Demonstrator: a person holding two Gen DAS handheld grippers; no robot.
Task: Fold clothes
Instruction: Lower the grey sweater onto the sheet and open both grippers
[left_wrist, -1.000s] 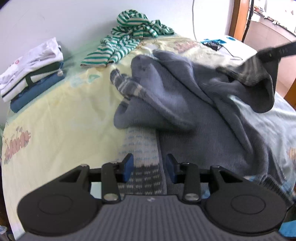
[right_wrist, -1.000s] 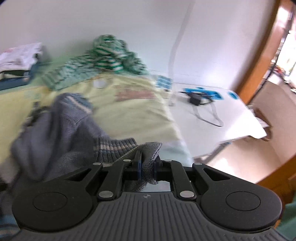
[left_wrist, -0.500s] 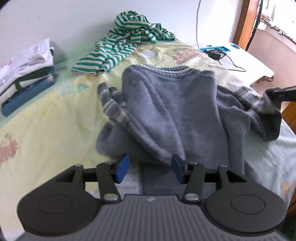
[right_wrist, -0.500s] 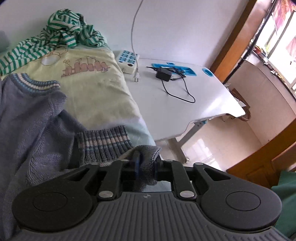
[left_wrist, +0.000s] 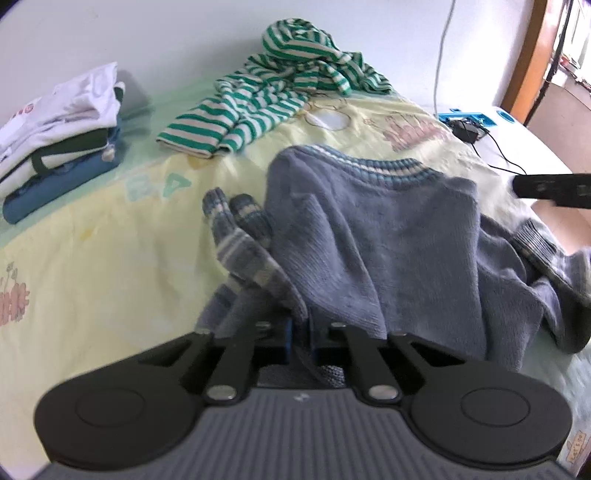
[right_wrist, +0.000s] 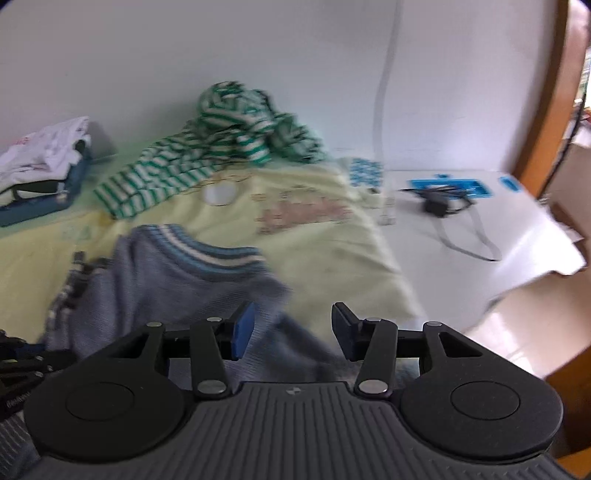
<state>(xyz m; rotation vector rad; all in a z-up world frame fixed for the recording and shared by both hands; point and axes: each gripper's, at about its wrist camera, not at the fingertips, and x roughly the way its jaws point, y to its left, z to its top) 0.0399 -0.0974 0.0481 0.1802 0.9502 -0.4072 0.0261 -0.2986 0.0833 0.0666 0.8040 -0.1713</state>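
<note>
On the bed (left_wrist: 92, 258), a grey-blue knitted sweater (left_wrist: 369, 229) lies rumpled across the yellow printed sheet, its striped collar toward twelve o'clock and its striped cuffs bunched at about ten o'clock from the left gripper (left_wrist: 300, 341). That gripper's blue pads are drawn nearly together and clenched on a fold of the sweater's near edge, with knit pinched between them and spilling out below. At three o'clock in the left wrist view, a black part of the right gripper (right_wrist: 291, 330) shows above the sweater's striped hem. In the right wrist view, the right gripper's fingers (right_wrist: 242, 330) stand wide apart, released, with nothing between them; blurred sweater fabric lies beneath the gap, and I cannot tell whether the pads touch it. A green-and-white striped garment (left_wrist: 280, 85) lies heaped at twelve o'clock near the wall, well apart from the sweater. A stack of folded clothes (left_wrist: 59, 133) sits at ten o'clock. At two o'clock stands a white table (right_wrist: 480, 221) carrying a black charger (right_wrist: 436, 203) with its cable.
</note>
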